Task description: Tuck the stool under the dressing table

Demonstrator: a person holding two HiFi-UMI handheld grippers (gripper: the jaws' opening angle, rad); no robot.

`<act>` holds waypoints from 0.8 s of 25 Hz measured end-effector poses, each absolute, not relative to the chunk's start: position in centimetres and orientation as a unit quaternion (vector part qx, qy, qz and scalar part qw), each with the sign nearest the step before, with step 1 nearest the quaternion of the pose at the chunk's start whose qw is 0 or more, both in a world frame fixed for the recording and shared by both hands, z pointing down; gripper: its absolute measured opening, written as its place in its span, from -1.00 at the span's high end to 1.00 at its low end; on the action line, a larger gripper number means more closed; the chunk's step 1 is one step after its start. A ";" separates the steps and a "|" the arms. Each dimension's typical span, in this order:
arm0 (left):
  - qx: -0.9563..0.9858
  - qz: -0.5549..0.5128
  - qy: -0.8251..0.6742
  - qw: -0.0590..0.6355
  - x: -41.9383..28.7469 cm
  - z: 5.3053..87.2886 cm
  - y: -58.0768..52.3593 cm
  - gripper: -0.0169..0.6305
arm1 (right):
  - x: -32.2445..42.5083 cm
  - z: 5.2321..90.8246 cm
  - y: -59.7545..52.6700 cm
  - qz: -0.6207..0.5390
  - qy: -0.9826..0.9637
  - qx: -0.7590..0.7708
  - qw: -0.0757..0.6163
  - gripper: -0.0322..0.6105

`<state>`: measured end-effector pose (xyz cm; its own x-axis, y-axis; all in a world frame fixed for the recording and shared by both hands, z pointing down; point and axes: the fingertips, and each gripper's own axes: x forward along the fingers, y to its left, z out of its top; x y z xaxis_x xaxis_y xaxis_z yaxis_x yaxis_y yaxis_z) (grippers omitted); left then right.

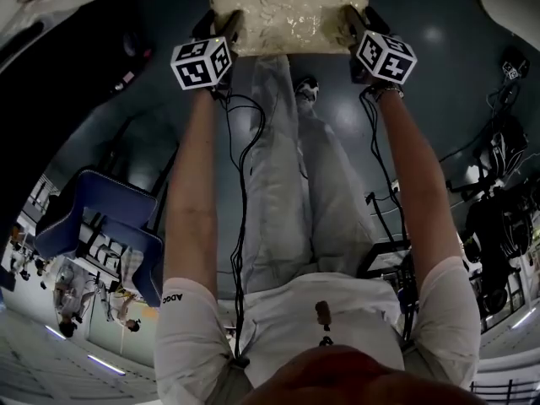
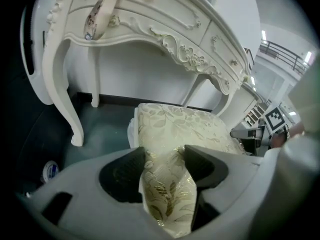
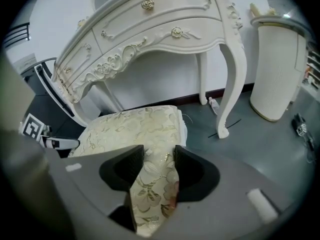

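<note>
- The dark floor [image 3: 260, 144] runs back to a white wall behind the dressing table [image 3: 165, 29], which fills the upper part of both gripper views.
- The stool [image 1: 287, 11], at the top centre of the head view, stands at the table's opening, inside the curved leg [image 3: 232, 84].
- The left gripper [image 2: 165, 151] is clamped on the stool's left edge, and the right gripper [image 3: 159, 149] on its right edge.
- A white bin [image 3: 277, 69] stands at the far right, beyond that leg.
- A blue chair [image 1: 101, 218] sits at the lower left, well apart.
</note>
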<state>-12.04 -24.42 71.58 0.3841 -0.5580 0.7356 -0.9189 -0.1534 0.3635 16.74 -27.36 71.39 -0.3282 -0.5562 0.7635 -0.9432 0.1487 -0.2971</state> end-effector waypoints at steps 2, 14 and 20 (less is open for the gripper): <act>0.730 0.216 -0.513 0.398 -12.4 71.5 -26.2 0.13 | 16.4 71.3 -29.3 0.384 -0.720 0.523 0.246 0.26; 0.733 0.202 -0.537 0.366 -15.0 71.1 -37.2 0.13 | 13.6 71.0 -41.3 0.358 -0.739 0.523 0.228 0.25; 0.738 0.187 -0.541 0.358 -15.5 70.8 -41.4 0.13 | 13.2 70.7 -45.3 0.348 -0.743 0.529 0.217 0.25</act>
<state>-15.48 -41.40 70.85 0.3452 -0.6636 0.6637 -0.9320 -0.1590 0.3257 13.16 -45.29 70.67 -0.3460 -0.6345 0.6911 -0.9371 0.1981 -0.2873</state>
